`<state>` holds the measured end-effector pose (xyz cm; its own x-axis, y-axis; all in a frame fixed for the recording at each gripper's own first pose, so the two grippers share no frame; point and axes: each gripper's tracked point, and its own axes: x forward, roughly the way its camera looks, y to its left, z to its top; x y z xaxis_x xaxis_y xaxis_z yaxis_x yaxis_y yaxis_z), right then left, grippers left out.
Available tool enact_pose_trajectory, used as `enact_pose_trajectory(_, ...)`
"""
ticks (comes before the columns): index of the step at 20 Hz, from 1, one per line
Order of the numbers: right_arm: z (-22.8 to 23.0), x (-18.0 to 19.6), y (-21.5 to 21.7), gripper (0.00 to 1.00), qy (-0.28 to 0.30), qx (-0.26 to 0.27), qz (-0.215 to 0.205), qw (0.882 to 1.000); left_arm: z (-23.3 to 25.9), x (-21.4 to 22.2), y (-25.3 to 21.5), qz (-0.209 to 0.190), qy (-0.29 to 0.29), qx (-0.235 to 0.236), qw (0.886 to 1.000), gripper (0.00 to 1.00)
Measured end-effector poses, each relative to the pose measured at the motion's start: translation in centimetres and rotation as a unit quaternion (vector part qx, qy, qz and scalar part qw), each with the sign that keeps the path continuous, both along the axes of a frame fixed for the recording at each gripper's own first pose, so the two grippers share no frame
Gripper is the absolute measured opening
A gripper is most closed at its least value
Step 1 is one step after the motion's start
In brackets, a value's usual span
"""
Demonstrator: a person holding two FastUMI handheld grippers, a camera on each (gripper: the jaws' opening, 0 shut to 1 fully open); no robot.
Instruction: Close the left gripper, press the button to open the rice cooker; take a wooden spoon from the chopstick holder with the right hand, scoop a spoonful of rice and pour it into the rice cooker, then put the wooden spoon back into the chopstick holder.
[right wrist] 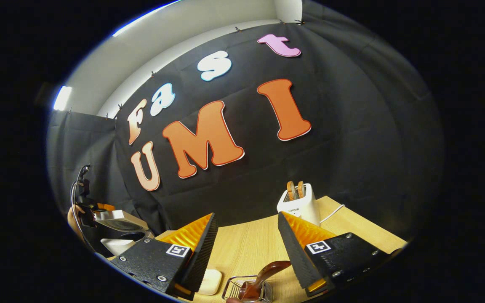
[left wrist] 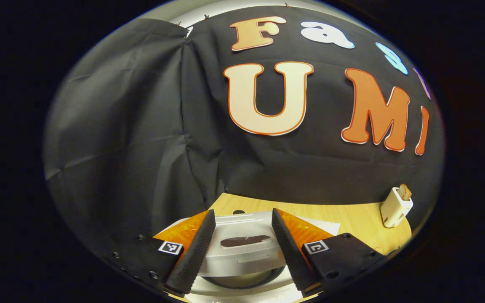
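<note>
Right under the left gripper [left wrist: 242,242] sits the rice cooker [left wrist: 242,263]. Its white lid [left wrist: 242,244] stands up and open, so the button step looks done. Both fingers are spread wide apart and hold nothing — the lid shows in the gap between them. They hang over the cooker, maybe because they have just pressed there.

Now the spoon job is next. In the right gripper view, the right gripper [right wrist: 246,242] is wide open too, with nothing in it. Below its fingers, near the bottom edge, a brown wooden spoon [right wrist: 263,275] leans in a wire chopstick holder [right wrist: 242,288]. The spoon's long side runs from low on the left up to the right, and its upper end points toward the right finger. The gripper hovers above it, likely so it can drop down and grab the handle.

A pale little block [right wrist: 209,281] lies just beside the holder. Farther back on the wooden table [right wrist: 251,242] stands a white toaster [right wrist: 299,202] with toast poking out. Off to the left, the open cooker and the other gripper show — small and far away.
</note>
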<state>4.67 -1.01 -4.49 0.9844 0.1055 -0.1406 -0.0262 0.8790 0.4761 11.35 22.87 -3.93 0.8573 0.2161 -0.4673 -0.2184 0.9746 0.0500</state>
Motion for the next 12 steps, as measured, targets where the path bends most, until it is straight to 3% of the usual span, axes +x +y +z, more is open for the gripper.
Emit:
enact_pose_trajectory(4, -0.4, 0.1, 1.0, 0.85, 0.003, 0.007, 0.011, 1.000, -4.2, -2.8, -1.2, -0.005, 0.046, -0.032, 0.998, 0.92)
enact_pose_trajectory(6, -0.4, 0.2, 1.3, 0.85, 0.003, 0.004, 0.012, 1.000, -6.1, -3.7, -1.9, -0.007, 0.050, -0.024, 0.998, 0.95)
enact_pose_trajectory(8, -0.3, 0.3, 1.9, 0.85, 0.001, 0.006, 0.019, 1.000, -9.3, -6.0, -3.0, -0.006, 0.095, -0.014, 0.995, 0.93)
enact_pose_trajectory(10, 0.8, 0.4, 2.7, 0.85, -0.004, 0.011, 0.025, 1.000, -8.8, -6.0, -2.8, -0.012, 0.060, 0.010, 0.998, 0.99)
enact_pose_trajectory(12, 0.7, 0.3, 3.2, 0.85, -0.003, 0.009, 0.032, 0.999, -9.0, -6.3, -2.7, -0.003, 0.069, -0.001, 0.998, 0.94)
